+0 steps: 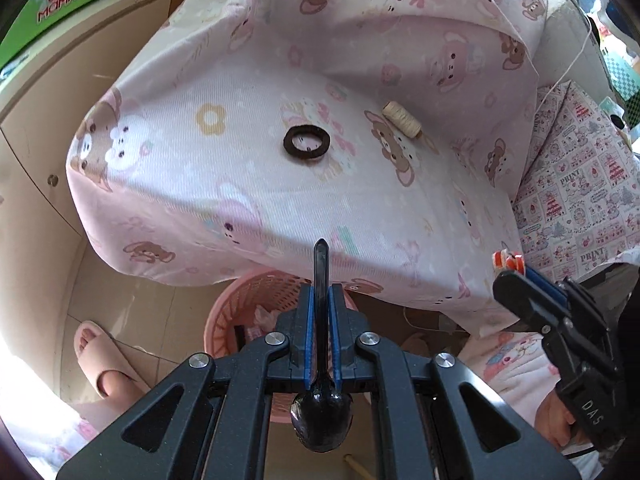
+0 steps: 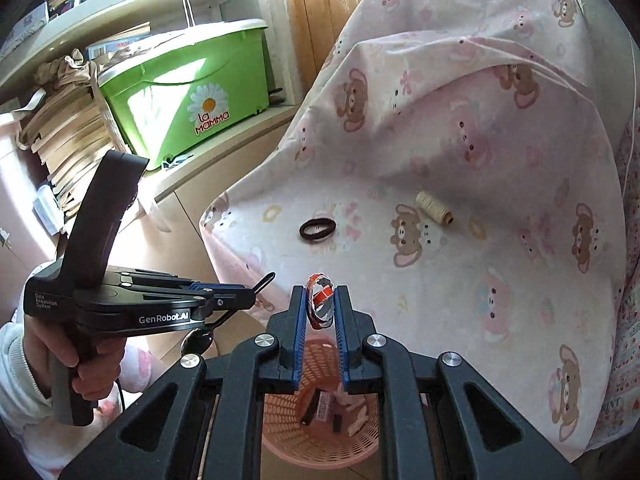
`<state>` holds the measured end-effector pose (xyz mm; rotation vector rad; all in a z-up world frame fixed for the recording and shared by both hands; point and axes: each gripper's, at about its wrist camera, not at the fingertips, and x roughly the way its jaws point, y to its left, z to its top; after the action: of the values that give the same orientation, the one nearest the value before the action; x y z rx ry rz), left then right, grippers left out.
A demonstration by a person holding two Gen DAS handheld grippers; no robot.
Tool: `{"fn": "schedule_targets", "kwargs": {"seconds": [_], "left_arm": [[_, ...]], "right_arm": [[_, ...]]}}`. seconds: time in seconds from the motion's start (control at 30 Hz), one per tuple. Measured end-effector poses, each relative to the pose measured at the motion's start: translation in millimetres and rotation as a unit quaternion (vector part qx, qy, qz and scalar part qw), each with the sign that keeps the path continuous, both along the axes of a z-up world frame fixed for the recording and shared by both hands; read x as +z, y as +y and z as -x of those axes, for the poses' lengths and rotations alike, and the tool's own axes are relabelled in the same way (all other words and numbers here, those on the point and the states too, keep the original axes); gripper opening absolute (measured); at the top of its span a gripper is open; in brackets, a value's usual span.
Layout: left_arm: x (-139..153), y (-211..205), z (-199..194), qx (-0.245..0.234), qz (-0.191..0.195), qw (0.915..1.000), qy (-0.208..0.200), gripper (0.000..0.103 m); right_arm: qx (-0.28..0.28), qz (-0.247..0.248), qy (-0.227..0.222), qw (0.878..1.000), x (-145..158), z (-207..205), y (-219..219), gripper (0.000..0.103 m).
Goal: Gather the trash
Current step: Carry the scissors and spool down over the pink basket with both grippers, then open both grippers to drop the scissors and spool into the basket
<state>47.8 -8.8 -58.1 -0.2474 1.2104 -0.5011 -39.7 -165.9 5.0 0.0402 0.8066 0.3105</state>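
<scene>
Your left gripper (image 1: pixel 321 276) is pressed together on a black plastic spoon (image 1: pixel 321 408): the handle points forward between the blue pads and the bowl hangs at the back, close to the camera. Your right gripper (image 2: pixel 320 300) is pinching a crumpled red and white wrapper (image 2: pixel 319 300) between its fingertips, with the jaws only a little apart around it. Both grippers hover over the pink trash basket (image 2: pixel 320 432), which stands on the floor just beside the edge of the table covered with a pink bear-print cloth (image 2: pixel 460 280). Inside the basket you can see some pieces of trash, white and dark. On the cloth, well apart from your grippers, lie a dark hair tie (image 1: pixel 306 144) and, near it, a spool of cream thread (image 1: pixel 401 119).
</scene>
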Motion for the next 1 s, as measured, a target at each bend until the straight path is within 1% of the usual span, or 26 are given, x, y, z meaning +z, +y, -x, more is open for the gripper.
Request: {"fn": "schedule_targets", "kwargs": {"seconds": [0.07, 0.13, 0.27, 0.37, 0.43, 0.53, 0.6, 0.7, 0.83, 1.0], "left_arm": [[-10, 1, -1, 0.002, 0.015, 0.9995, 0.028, 0.006], [-18, 0, -2, 0.004, 0.014, 0.9989, 0.045, 0.006], [-35, -2, -5, 0.011, -0.014, 0.9980, 0.061, 0.006], [-51, -6, -8, 0.013, -0.045, 0.9968, 0.065, 0.006], [-66, -8, -9, 0.015, -0.064, 0.9947, 0.079, 0.007], [-86, -9, -10, 0.014, -0.063, 0.9917, 0.111, 0.007], [-96, -13, -11, 0.010, -0.071, 0.9905, 0.118, 0.007], [-110, -21, -13, 0.001, -0.097, 0.9880, 0.119, 0.007], [-124, -27, -13, -0.007, -0.109, 0.9852, 0.132, 0.007], [-133, -34, -11, -0.017, -0.121, 0.9824, 0.141, 0.007]], "right_arm": [[0.004, 0.003, 0.010, 1.000, -7, 0, 1, 0.015], [0.015, 0.004, 0.020, 1.000, -13, 0, 3, 0.015], [0.022, 0.005, 0.056, 0.998, -32, -3, 8, 0.015], [0.017, 0.025, 0.082, 0.996, -52, -8, 13, 0.015], [0.016, 0.034, 0.107, 0.994, -68, -14, 15, 0.015], [0.007, 0.058, 0.135, 0.989, -92, -20, 19, 0.015], [0.007, 0.072, 0.149, 0.986, -105, -23, 21, 0.015], [0.007, 0.089, 0.164, 0.982, -122, -26, 24, 0.015], [0.002, 0.115, 0.171, 0.978, -138, -30, 26, 0.015], [0.004, 0.125, 0.188, 0.974, -153, -34, 28, 0.015]]}}
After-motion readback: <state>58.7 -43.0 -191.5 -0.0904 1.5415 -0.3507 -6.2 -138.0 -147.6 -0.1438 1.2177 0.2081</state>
